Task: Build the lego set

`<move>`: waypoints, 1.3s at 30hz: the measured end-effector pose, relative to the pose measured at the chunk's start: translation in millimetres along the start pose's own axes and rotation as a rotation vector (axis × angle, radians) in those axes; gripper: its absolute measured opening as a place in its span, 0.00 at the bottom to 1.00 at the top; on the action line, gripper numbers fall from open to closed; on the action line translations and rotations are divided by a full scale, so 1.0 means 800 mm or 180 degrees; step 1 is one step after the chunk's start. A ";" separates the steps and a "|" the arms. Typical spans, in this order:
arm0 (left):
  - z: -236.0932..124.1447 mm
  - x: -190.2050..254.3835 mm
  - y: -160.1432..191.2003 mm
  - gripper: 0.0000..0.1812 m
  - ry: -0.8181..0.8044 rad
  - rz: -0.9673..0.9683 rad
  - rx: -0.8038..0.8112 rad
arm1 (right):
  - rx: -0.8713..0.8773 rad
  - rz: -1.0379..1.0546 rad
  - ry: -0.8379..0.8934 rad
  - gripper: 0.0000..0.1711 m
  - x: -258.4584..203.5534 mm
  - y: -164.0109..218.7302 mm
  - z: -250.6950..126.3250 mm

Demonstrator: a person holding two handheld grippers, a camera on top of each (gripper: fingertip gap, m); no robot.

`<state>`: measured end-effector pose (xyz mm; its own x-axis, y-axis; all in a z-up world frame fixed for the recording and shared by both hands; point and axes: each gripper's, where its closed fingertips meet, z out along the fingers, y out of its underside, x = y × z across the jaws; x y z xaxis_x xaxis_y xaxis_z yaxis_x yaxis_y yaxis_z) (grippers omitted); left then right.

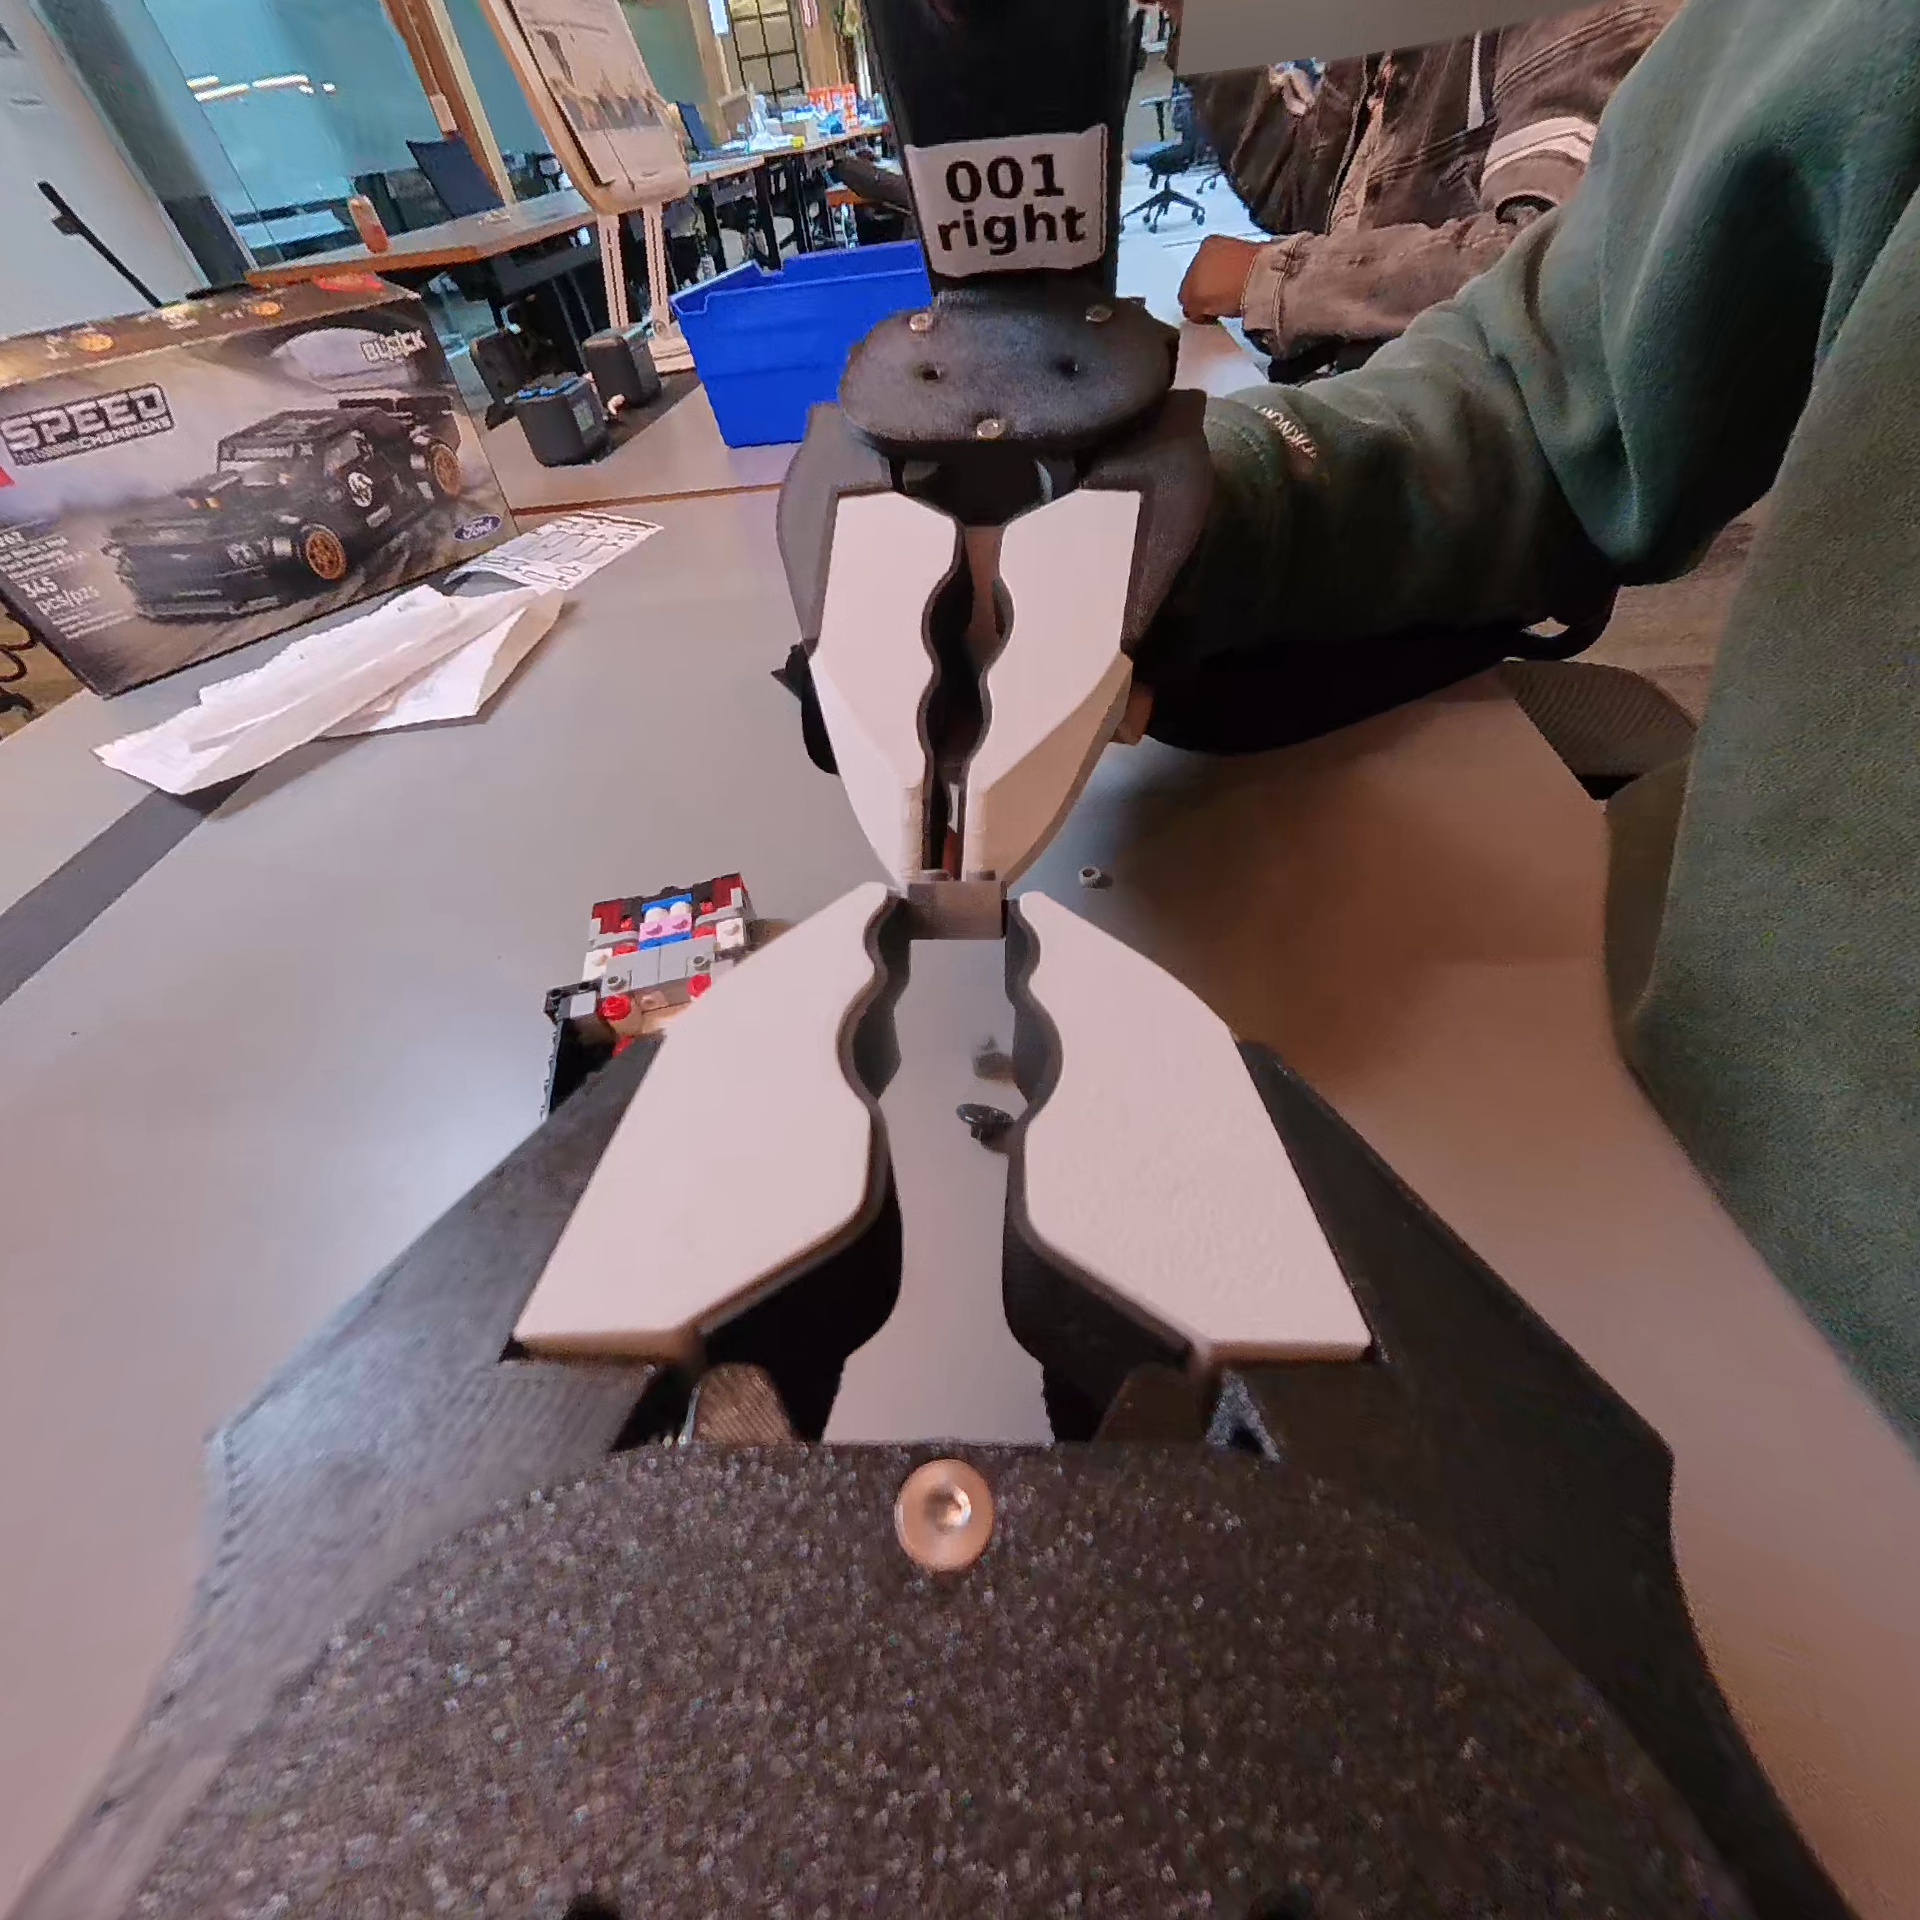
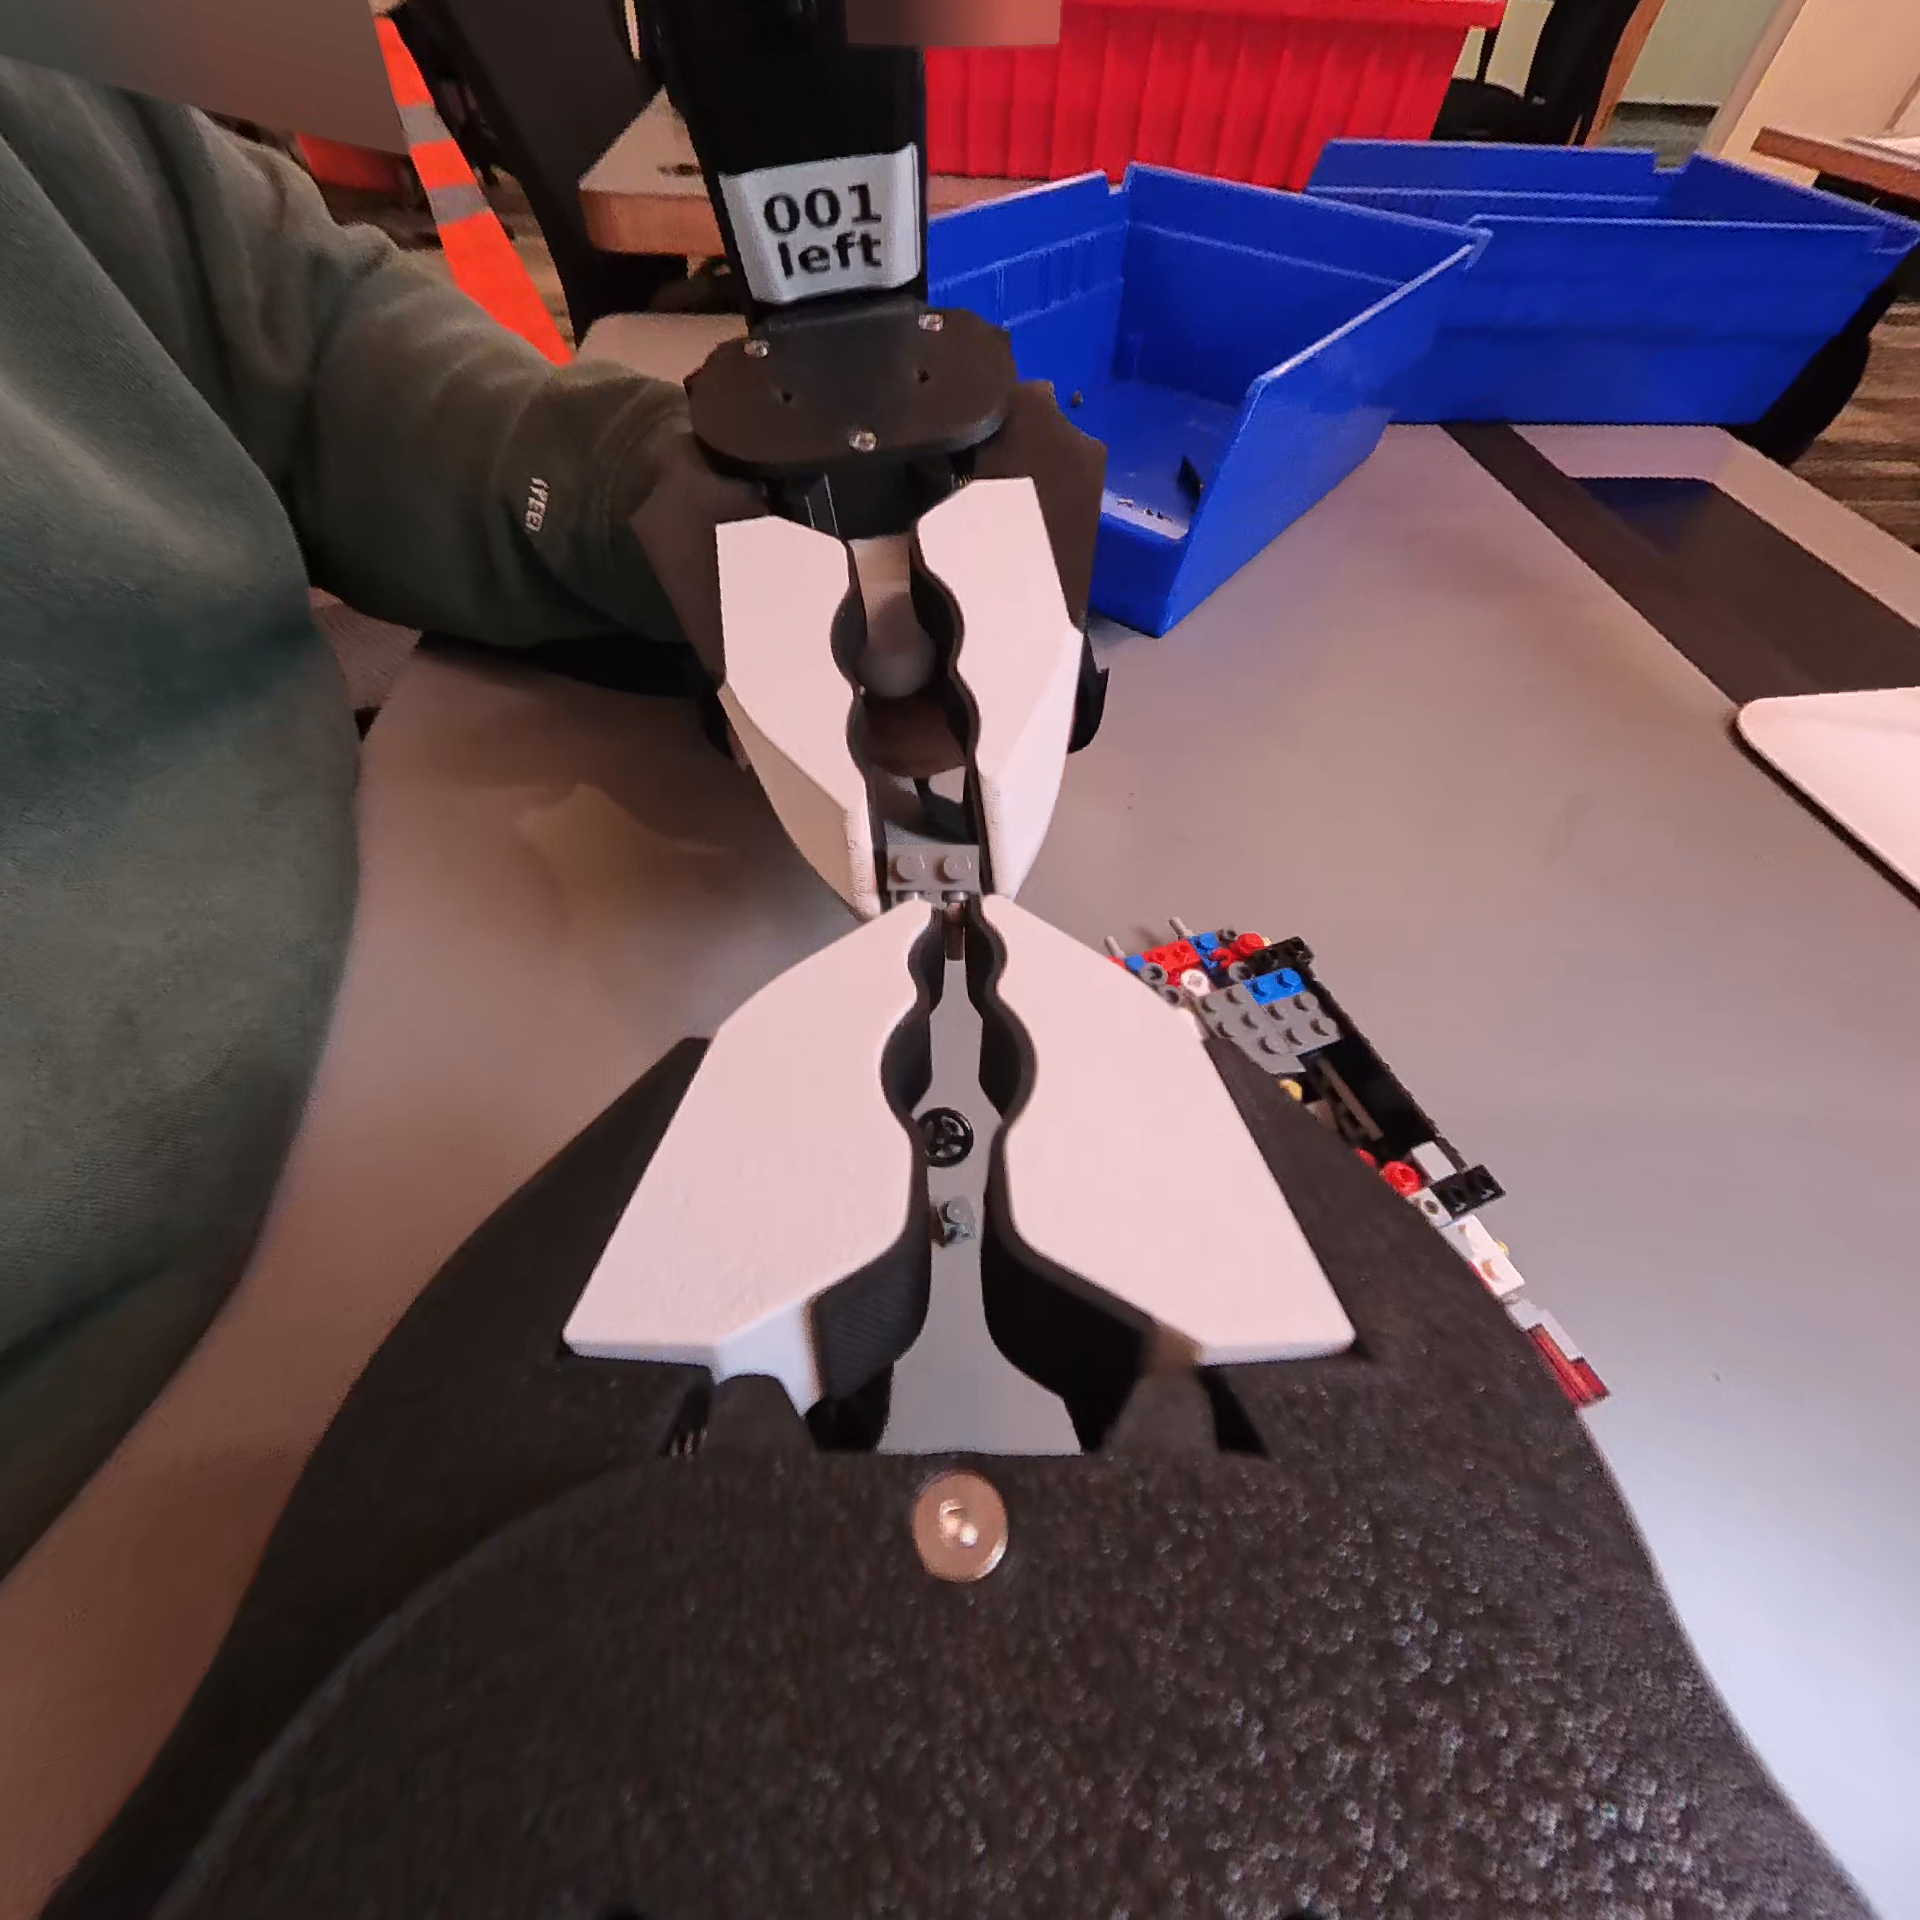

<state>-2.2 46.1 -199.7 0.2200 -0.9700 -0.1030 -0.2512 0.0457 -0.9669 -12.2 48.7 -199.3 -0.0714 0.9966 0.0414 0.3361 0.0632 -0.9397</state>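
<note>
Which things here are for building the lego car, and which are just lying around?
For the job:
- grey brick, held in the left gripper
- small dark piece in the right gripper
- half-built car
- black wheel hub on the table
- paper sheets

Just lying about:
- set box
- blue bins
- red bin
- orange cone

Bright, even indoor light from above in both views. Soft shadows only, faint glare on the grey table (image 1: 312,987). Strong wide-angle bending at the edges; near housing of each gripper blurred at the bottom. Sharp in the middle, softer in the far background. Smooth blurred patches along the top edge.
</note>
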 end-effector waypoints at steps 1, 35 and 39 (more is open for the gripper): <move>0.000 -0.001 -0.001 0.10 -0.0019 -0.0001 -0.0004 | -0.0006 -0.0006 0.0021 0.02 0.001 -0.001 0.000; -0.015 0.007 -0.047 0.10 0.0137 -0.0256 0.0700 | 0.0651 0.0279 -0.0183 0.03 -0.011 -0.042 -0.011; -0.016 0.006 -0.052 0.10 0.0104 -0.0259 0.0716 | 0.0642 0.0219 -0.0149 0.02 -0.010 -0.046 -0.013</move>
<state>-2.6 36.1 -156.8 0.1995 -0.9797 -0.0186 -0.0167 0.0156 -0.9997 -14.0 38.8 -161.3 -0.0999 0.9943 -0.0364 0.1472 -0.0214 -0.9889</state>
